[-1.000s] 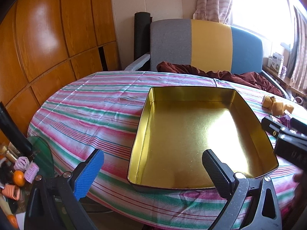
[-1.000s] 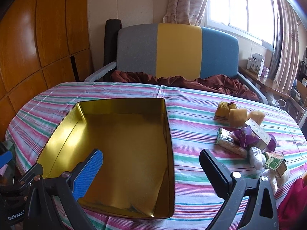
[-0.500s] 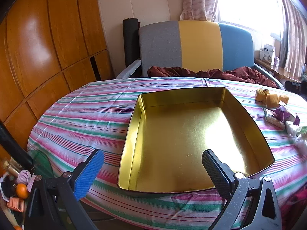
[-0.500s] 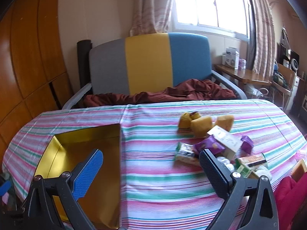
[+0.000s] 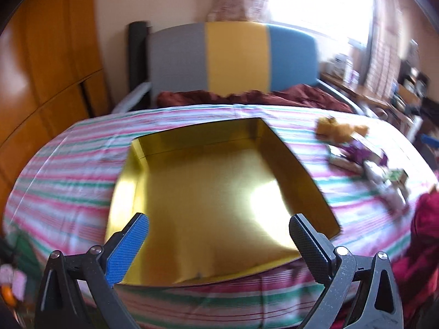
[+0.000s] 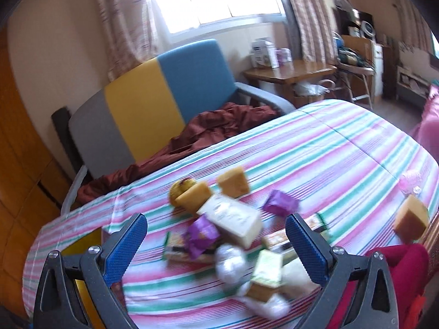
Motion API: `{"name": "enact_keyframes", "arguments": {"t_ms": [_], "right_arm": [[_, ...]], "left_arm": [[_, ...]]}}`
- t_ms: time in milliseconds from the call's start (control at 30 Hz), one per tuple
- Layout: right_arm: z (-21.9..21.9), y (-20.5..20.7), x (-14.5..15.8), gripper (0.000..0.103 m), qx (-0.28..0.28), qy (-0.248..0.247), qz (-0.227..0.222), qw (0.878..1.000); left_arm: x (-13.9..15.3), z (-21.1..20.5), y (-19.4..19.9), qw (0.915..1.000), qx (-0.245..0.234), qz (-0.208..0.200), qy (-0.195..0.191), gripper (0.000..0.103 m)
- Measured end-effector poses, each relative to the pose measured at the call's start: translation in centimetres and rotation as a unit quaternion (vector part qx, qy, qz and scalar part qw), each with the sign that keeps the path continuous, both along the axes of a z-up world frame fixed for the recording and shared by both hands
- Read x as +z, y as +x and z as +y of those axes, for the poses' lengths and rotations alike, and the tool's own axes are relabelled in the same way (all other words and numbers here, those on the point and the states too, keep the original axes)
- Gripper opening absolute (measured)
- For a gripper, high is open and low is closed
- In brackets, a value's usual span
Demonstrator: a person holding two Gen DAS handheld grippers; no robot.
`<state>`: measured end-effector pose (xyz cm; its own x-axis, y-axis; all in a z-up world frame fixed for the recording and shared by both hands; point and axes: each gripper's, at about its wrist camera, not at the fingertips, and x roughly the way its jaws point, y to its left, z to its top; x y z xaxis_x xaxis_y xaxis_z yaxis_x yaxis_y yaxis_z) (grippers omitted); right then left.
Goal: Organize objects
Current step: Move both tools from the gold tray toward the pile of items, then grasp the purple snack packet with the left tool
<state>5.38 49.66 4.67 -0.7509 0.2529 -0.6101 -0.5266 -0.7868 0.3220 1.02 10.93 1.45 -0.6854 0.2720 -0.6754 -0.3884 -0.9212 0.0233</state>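
Note:
An empty gold tin tray (image 5: 214, 192) lies on the striped tablecloth. My left gripper (image 5: 219, 233) hovers open over its near edge, holding nothing. A heap of snacks sits to the tray's right: yellow cake pieces (image 6: 233, 183), a cream box (image 6: 233, 216), purple packets (image 6: 203, 233), a green-labelled packet (image 6: 267, 267) and clear-wrapped white lumps (image 6: 230, 260). My right gripper (image 6: 216, 233) is open just above this heap, fingers either side of it, touching nothing. Only a corner of the tray (image 6: 82, 244) shows at the left in the right wrist view. The same heap (image 5: 356, 150) appears blurred in the left wrist view.
A grey, yellow and blue armchair (image 5: 233, 60) with a maroon cloth (image 6: 214, 128) stands behind the table. Wooden panelling (image 5: 41, 68) is at left. One more yellow piece (image 6: 411, 222) lies near the right table edge. A red fabric (image 6: 395, 268) is at lower right.
The right gripper has swung right, from over the tray to above the snack heap. The left view has turned right and tilted, still over the tray. Both stay open.

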Motion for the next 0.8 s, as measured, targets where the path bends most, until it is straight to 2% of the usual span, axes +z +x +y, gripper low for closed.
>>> {"name": "enact_keyframes", "arguments": {"t_ms": [100, 267, 367, 400, 467, 533, 700, 800], "right_arm": [[4.2, 1.3, -1.1, 0.103, -0.033, -0.043, 0.006, 0.999], [8.1, 3.0, -3.8, 0.103, -0.054, -0.088, 0.015, 0.995], [9.9, 3.9, -6.1, 0.103, -0.052, -0.178, 0.041, 0.982], [10.3, 4.3, -6.3, 0.103, -0.057, -0.19, 0.053, 0.979], [10.6, 5.0, -6.5, 0.103, -0.065, -0.202, 0.075, 0.974], [10.7, 5.0, -6.8, 0.103, -0.059, -0.214, 0.079, 0.972], [10.6, 4.1, -6.8, 0.103, -0.046, -0.222, 0.076, 0.971], [10.7, 4.2, -6.9, 0.103, -0.041, -0.225, 0.08, 0.97]], "left_arm": [[-0.2, 2.5, 0.3, 0.9986, -0.051, -0.015, -0.002, 0.103], [0.3, 6.6, -0.1, 0.9913, -0.124, -0.04, 0.018, 0.103], [0.4, 8.7, -0.6, 0.9877, -0.139, -0.063, 0.034, 0.103], [0.2, 9.6, -1.1, 0.9856, -0.144, -0.079, 0.039, 0.103], [-0.3, 11.3, -2.1, 0.9807, -0.153, -0.112, 0.049, 0.103], [-0.5, 13.2, -2.9, 0.978, -0.153, -0.131, 0.054, 0.103], [-0.4, 17.8, -4.0, 0.978, -0.165, -0.124, 0.034, 0.103], [-0.4, 21.0, -4.8, 0.9769, -0.18, -0.114, 0.008, 0.103]]}}
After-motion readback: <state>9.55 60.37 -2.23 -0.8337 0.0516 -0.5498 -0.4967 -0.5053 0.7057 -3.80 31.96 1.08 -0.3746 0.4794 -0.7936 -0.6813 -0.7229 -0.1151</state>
